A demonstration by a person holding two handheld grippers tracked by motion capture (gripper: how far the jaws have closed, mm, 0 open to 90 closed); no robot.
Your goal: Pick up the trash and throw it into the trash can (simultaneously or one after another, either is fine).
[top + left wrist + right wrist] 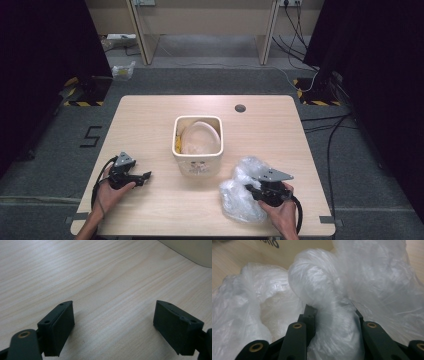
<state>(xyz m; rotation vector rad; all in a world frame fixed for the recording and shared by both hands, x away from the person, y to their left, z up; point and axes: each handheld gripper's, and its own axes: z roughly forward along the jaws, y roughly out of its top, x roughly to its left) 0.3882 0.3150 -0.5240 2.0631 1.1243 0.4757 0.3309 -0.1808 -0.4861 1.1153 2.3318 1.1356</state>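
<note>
High view: a rectangular table (150, 125) with a pale wood-grain laminate top carries a cream, square, round-cornered bin (197, 162) at its centre. The bin holds a translucent rounded lid-like piece and something yellow at its left inner wall (contents otherwise unclear). The left gripper (145, 176) rests on the table at the near left, held in the left hand (111, 192), well apart from the bin. The right gripper (248, 188), in the right hand (281, 206), sits at the near right against a crumpled, clear plastic bag (240, 200) lying just beside the bin's near right corner.

Left gripper view: the two flat black jaws stand wide apart over bare wood grain; nothing lies between them. The bin's smooth cream wall (192, 252) shows at upper right.

Right gripper view: the jaws are closed narrowly on a bunched, twisted neck of the plastic bag (332, 305) (thin, wrinkled, glossy film).
</note>
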